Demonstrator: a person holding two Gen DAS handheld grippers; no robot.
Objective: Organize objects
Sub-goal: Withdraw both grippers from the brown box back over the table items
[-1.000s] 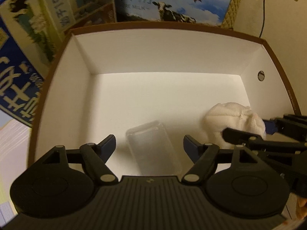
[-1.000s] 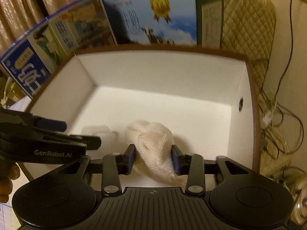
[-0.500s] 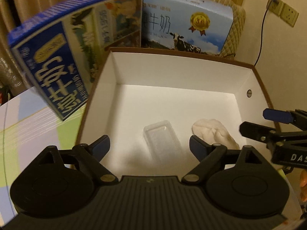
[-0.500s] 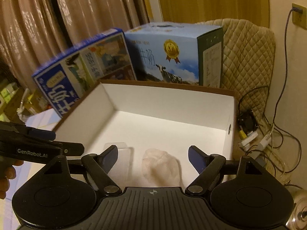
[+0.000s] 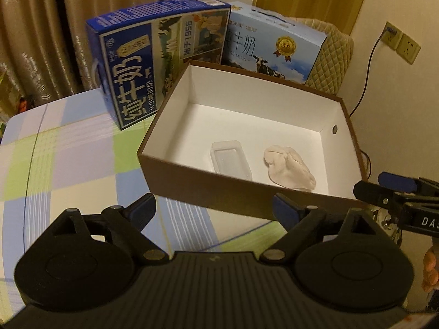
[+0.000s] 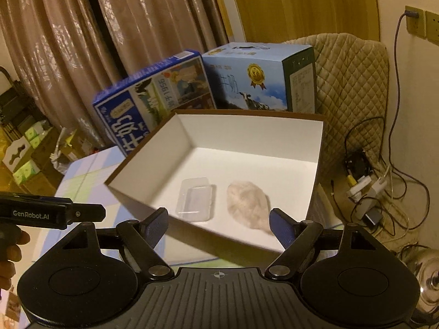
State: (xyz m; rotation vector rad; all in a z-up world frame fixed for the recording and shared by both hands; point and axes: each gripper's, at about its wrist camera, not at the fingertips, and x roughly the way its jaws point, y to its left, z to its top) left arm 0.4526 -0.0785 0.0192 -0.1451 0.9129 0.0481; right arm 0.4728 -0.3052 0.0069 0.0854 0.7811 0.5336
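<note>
I hold both tools wide open and empty: left tool (image 5: 214,207), marked "GenRobot.AI", right tool (image 6: 218,224). The clear container (image 5: 231,159) and cream cloth (image 5: 288,169) lie side by side, apart, inside the brown box (image 5: 236,192). The milk carton (image 5: 153,63) behind reads "1956".

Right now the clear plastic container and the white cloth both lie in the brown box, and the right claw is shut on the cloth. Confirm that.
Not quite: the right claw is open and holds nothing, as the right wrist view shows. The clear plastic container and white cloth do lie in the brown box.
</note>
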